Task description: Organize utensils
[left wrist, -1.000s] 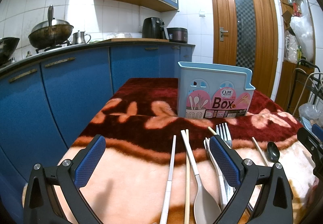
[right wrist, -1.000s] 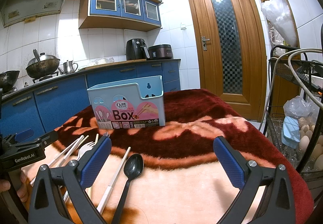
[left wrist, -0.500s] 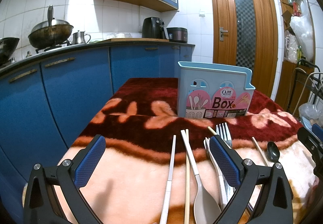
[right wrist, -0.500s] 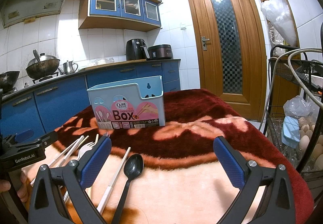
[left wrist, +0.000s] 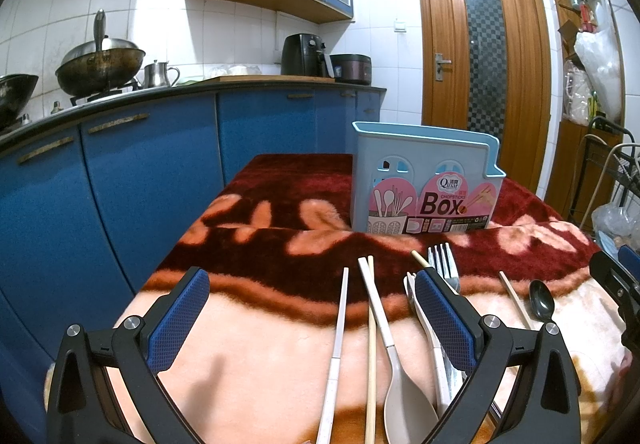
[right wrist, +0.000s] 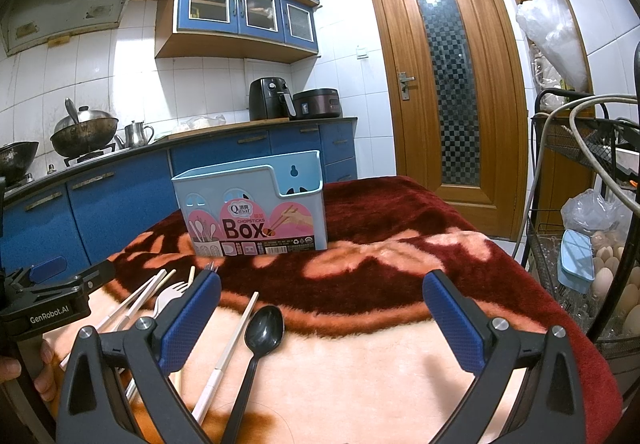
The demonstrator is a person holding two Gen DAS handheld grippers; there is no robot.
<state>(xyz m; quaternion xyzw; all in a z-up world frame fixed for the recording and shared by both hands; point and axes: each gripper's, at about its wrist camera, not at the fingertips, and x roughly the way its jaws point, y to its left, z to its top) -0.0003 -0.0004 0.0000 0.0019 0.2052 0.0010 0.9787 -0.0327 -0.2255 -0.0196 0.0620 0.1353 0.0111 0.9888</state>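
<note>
A plush red-and-peach blanket (left wrist: 256, 356) covers the whole worktop, with blue kitchen cabinets (left wrist: 132, 195) beyond its left edge and a wooden door (right wrist: 448, 83) past its far end. Toward the far edge, roughly mid-width, stands the pale blue chopsticks box (right wrist: 256, 203), upright, its pink "Box" label facing the near edge. The left claw (left wrist: 312, 320) hangs low over the near part of the worktop with its blue pads spread wide and nothing between them; under it lie the utensils. The right claw (right wrist: 320, 320) is likewise wide open and empty, over bare blanket nearer the right edge. Lying lengthwise near the near edge, from left to right, are a white chopstick (left wrist: 338, 340), a wooden chopstick (left wrist: 371, 344) crossed by the handle of a beige spoon (left wrist: 404, 400), a white fork (left wrist: 424, 320) and a metal fork (left wrist: 442, 260) just beside it, partly hidden behind the left claw's right pad. Further right lie another chopstick (right wrist: 228, 348) and a black spoon (right wrist: 260, 336), side by side, well apart from the box.
</note>
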